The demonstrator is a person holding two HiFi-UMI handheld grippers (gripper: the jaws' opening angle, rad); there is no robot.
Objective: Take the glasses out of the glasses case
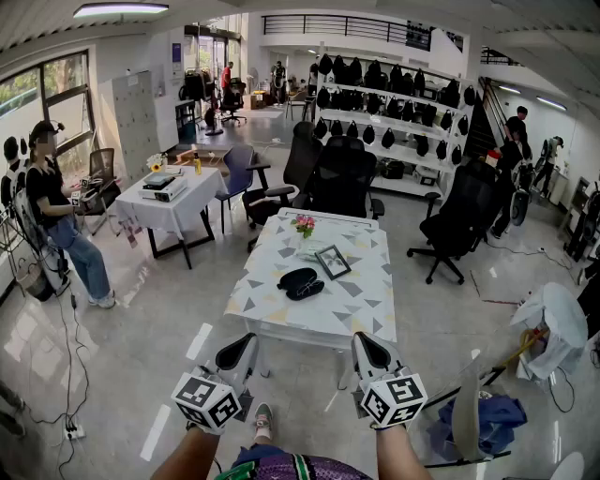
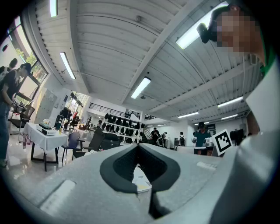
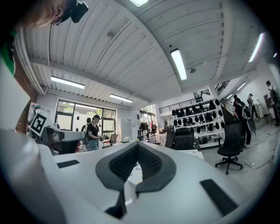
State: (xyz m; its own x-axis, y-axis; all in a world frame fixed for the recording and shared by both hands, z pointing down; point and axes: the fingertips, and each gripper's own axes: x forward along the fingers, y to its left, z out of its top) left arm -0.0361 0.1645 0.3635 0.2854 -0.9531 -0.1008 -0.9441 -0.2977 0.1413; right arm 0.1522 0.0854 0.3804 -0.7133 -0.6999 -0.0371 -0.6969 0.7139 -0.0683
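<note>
- A table (image 1: 272, 309) wore a triangle-patterned cloth (image 1: 361, 309).
- A black glasses case (image 1: 302, 282) lay mid-table, near a picture frame (image 1: 333, 262).
- Pink flowers (image 1: 304, 225) stood toward the far end.

A big open-plan office hall. Black swivel chairs (image 1: 342, 178) stand round cloth-covered benches (image 1: 281, 311). White shelving (image 1: 375, 119) along the back wall carries rows of black gear, and a railed mezzanine (image 1: 347, 28) runs above.

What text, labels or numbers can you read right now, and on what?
No readable words or numbers in any view.
Left marker cube and right marker cube: black-and-white code squares, no letters.
Framed picture: too small to read.
Blue wall sign: too small to read.
</note>
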